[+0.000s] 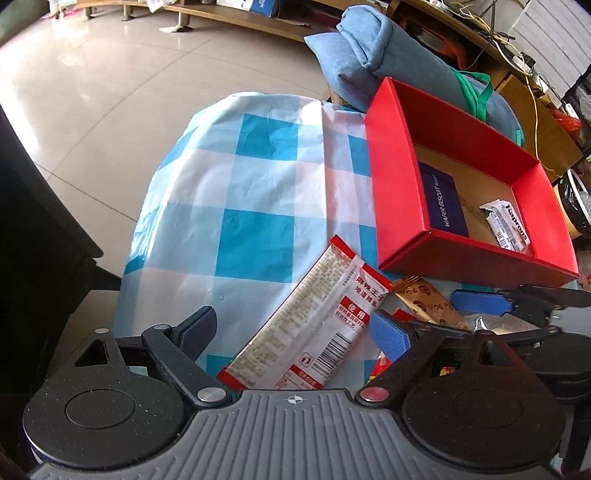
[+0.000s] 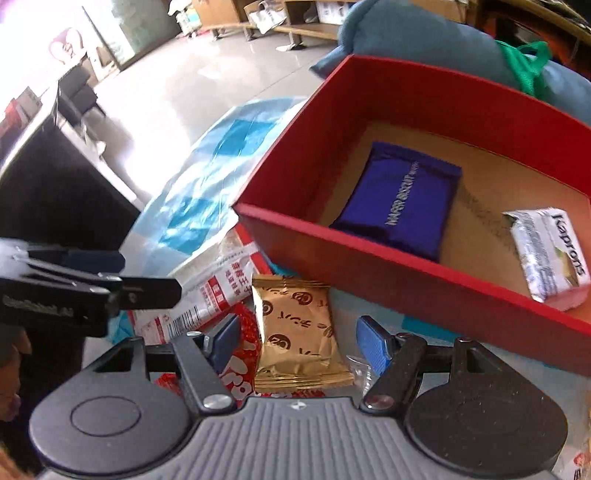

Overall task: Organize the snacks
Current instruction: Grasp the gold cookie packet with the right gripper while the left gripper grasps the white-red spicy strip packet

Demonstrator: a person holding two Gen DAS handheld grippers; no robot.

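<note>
A red box [image 1: 395, 173] [image 2: 369, 266] stands on the blue-checked cloth [image 1: 240, 177]. It holds a purple wafer biscuit pack [image 1: 443, 203] [image 2: 402, 199] and a white Kaprons pack [image 1: 508, 225] [image 2: 550, 251]. My left gripper [image 1: 295, 328] is open around a long red-and-white snack packet [image 1: 314, 328] [image 2: 207, 291]. My right gripper [image 2: 299, 339] is open around a gold snack packet [image 2: 299, 332] [image 1: 428, 302] lying in front of the box. A red wrapper [image 2: 243, 354] lies under the gold packet. The right gripper also shows in the left wrist view [image 1: 476, 302].
A blue cushion [image 1: 369, 48] [image 2: 424, 33] and a green bag strap [image 1: 476, 88] lie behind the box. A dark cabinet [image 2: 55, 177] stands at the left. The left gripper [image 2: 110, 280] reaches in from the left of the right wrist view. Tiled floor [image 1: 110, 92] lies beyond the table.
</note>
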